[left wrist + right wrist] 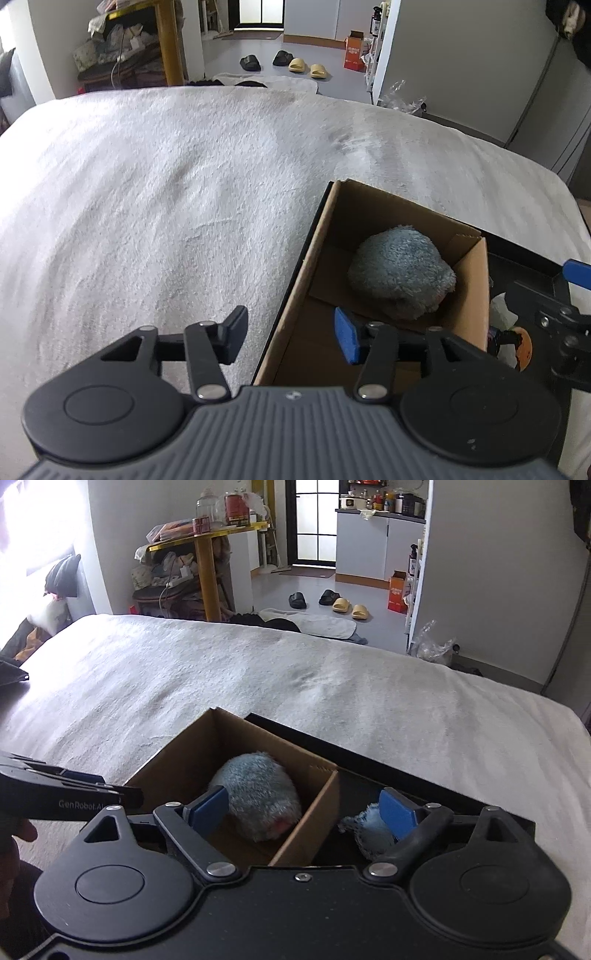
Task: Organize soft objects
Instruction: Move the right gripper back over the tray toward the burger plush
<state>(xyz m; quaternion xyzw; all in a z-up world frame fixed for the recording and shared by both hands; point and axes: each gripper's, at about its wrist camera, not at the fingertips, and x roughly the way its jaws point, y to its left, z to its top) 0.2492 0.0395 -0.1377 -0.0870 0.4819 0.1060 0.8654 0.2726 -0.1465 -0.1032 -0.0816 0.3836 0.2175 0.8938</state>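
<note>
A fluffy grey-blue plush bundle already lies inside the open brown cardboard box at lower centre, on the white fleecy bed cover. Right of the box, a small pale-blue fuzzy cloth sits in a black tray, perhaps still to sort. The left gripper and right gripper both hover spread and empty.

Bg: slippers on floor, yellow table, orange box.

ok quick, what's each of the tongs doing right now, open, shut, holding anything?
Left tongs: open, holding nothing, above the cardboard box wall.
Right tongs: open wide, holding nothing.
</note>
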